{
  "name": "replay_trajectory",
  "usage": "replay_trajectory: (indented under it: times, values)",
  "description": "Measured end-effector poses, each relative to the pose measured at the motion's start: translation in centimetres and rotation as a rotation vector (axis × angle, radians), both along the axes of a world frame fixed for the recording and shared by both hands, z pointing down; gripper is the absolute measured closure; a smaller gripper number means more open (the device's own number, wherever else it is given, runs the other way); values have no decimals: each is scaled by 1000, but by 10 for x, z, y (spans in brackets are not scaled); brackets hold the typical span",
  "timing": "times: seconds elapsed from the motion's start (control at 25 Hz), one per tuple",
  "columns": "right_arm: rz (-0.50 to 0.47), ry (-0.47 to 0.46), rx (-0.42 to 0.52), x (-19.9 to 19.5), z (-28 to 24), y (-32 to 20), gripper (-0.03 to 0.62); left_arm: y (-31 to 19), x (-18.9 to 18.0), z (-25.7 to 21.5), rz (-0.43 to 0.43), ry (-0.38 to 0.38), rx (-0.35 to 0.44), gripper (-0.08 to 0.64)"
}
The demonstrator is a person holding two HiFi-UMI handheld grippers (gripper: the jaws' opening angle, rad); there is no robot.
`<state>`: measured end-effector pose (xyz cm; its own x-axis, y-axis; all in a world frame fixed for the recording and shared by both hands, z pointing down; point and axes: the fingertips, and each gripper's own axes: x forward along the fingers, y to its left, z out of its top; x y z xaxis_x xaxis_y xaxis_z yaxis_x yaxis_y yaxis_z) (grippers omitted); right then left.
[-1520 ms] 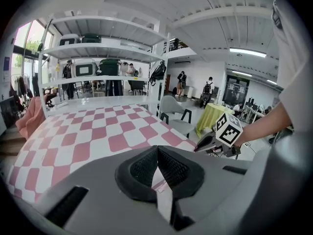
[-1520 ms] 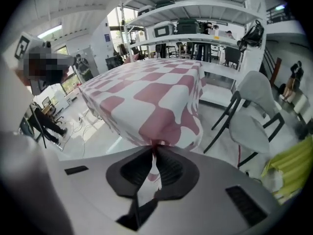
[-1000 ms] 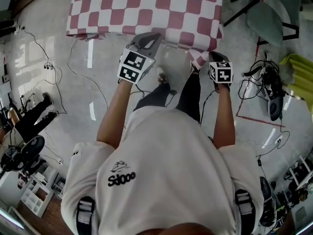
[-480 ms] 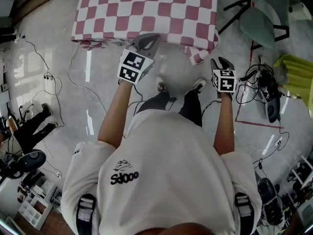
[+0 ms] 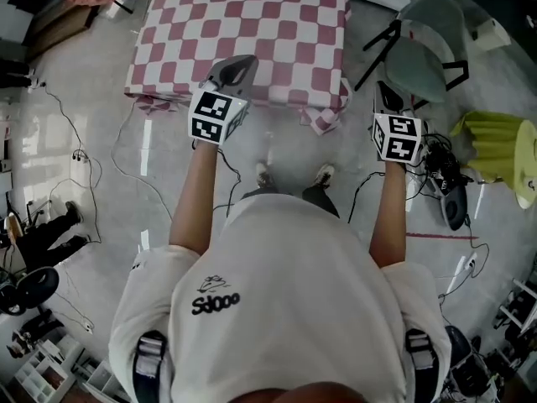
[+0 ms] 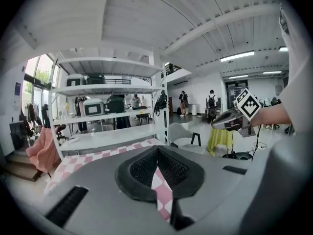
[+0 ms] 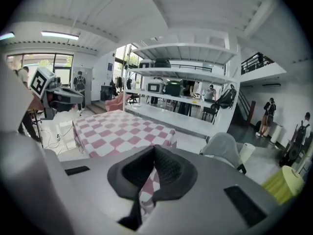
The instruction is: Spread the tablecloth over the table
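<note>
Straight ahead of the person, the red-and-white checked tablecloth (image 5: 252,23) lies flat over the whole tabletop, which is hidden under it. The near edge hangs down a little, and the near right corner (image 5: 325,117) droops in a loose fold. At this near edge the left gripper (image 5: 237,62) is closed on the cloth: its own view shows a strip of checked fabric (image 6: 163,192) pinched between the two pads. The right gripper (image 5: 383,91) is to the right of the drooping corner, apart from it, with bare floor (image 5: 357,145) between them. Its jaws have just closed and the pads meet with nothing pressed between them. Some checked fabric (image 7: 146,189) shows only through the slit below the pads. A grey chair (image 5: 428,44) stands just beyond this gripper.
</note>
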<state>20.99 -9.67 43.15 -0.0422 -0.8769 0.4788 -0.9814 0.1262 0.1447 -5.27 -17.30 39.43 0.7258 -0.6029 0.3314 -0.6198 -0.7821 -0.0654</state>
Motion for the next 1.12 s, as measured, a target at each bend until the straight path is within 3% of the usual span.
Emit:
replay_trajectory:
  times: [0.16, 0.44, 0.84, 1.12]
  values:
    - [-38, -2, 103, 10, -61, -14, 569, -5, 14, -43, -17, 27, 81, 532]
    - [-109, 79, 230, 11, -128, -24, 569, -3, 28, -99, -29, 51, 195, 532]
    - [-194, 155, 336, -6, -188, -33, 569, -6, 33, -152, -33, 63, 306, 532]
    - [-237, 160, 365, -15, -205, -39, 569, -7, 40, -173, -24, 66, 347, 532]
